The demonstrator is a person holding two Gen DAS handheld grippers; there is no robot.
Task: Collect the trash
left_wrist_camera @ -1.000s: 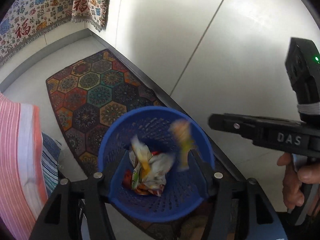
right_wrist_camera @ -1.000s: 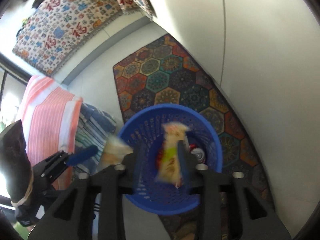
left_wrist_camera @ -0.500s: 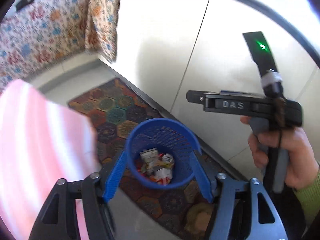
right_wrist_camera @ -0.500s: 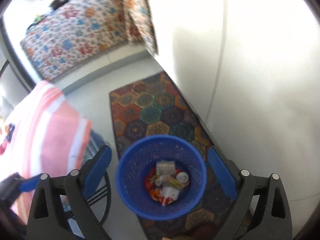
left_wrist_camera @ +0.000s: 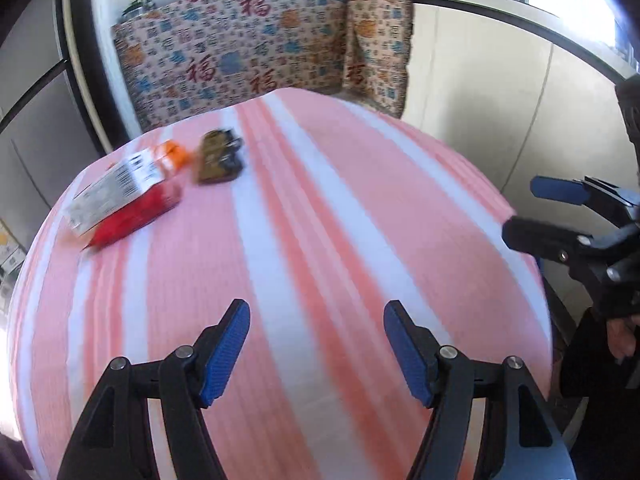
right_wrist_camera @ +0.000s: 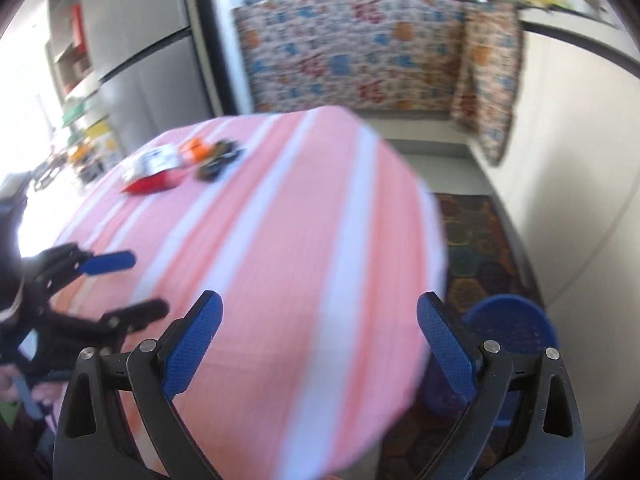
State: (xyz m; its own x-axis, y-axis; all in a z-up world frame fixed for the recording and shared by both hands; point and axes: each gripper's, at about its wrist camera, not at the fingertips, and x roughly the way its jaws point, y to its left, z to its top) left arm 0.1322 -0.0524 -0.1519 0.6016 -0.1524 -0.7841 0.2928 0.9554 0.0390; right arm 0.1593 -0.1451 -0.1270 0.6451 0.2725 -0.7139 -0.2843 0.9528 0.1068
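Observation:
A red and white snack packet point(left_wrist_camera: 124, 196) with an orange end and a dark brown wrapper point(left_wrist_camera: 218, 156) lie at the far left of the pink-and-white striped tablecloth point(left_wrist_camera: 320, 240). They also show in the right wrist view, the packet point(right_wrist_camera: 154, 170) and the brown wrapper point(right_wrist_camera: 218, 160). My left gripper point(left_wrist_camera: 316, 344) is open and empty above the near part of the table. My right gripper point(right_wrist_camera: 318, 344) is open and empty over the table's near right edge. The blue trash basket point(right_wrist_camera: 516, 328) stands on the floor to the right, below the table edge.
A patterned rug point(right_wrist_camera: 476, 240) lies on the floor under the basket, along a white wall. A counter draped in patterned cloth point(left_wrist_camera: 256, 52) stands behind the table with pots on it. A refrigerator point(right_wrist_camera: 132, 60) is at the back left.
Both grippers swung up from over the blue basket, where the wrappers dropped in, and now face the striped table. Both stay open and empty.

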